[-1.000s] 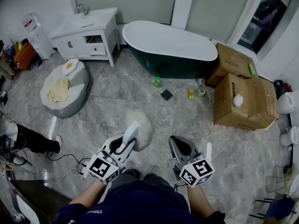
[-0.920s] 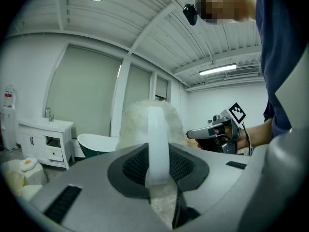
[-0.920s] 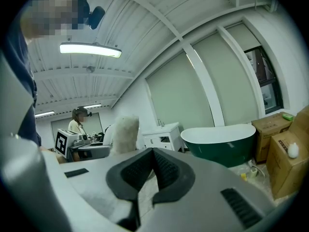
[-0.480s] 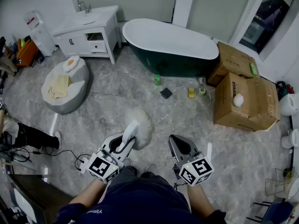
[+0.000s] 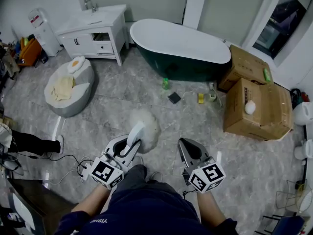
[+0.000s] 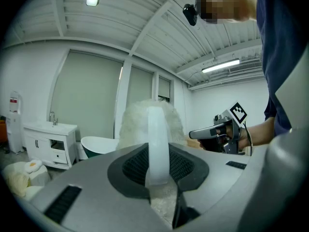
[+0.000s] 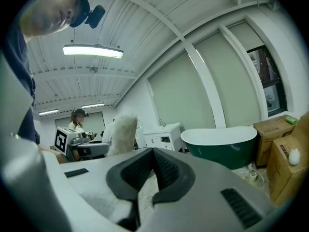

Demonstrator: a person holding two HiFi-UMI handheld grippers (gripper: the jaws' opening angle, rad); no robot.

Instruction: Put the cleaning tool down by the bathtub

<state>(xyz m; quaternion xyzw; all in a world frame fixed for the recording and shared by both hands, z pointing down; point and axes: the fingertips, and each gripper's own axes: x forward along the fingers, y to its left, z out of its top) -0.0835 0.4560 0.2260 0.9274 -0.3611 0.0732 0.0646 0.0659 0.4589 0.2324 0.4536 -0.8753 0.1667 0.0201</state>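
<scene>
The cleaning tool is a fluffy white duster (image 5: 146, 127) on a flat white handle (image 5: 133, 135). My left gripper (image 5: 126, 148) is shut on that handle, with the fluffy head pointing forward over the marble floor. From the left gripper view the handle (image 6: 157, 144) rises between the dark pads (image 6: 186, 166) and the fluffy head (image 6: 147, 122) hides much of the room. My right gripper (image 5: 188, 153) hangs beside it, shut and holding nothing. The dark green bathtub (image 5: 181, 50) with a white inside stands against the far wall, well ahead of both grippers; it also shows as the bathtub (image 7: 222, 144).
A white vanity (image 5: 95, 31) stands left of the tub. A grey beanbag (image 5: 68, 87) lies at the left. Cardboard boxes (image 5: 254, 104) stand right. A green bottle (image 5: 166, 83), a dark pad (image 5: 173, 98) and small items (image 5: 205, 97) lie before the tub. Cables (image 5: 68, 163) trail at the left.
The head view has shifted slightly; both grippers keep nearly the same pose, and the left one holds the duster as before.
</scene>
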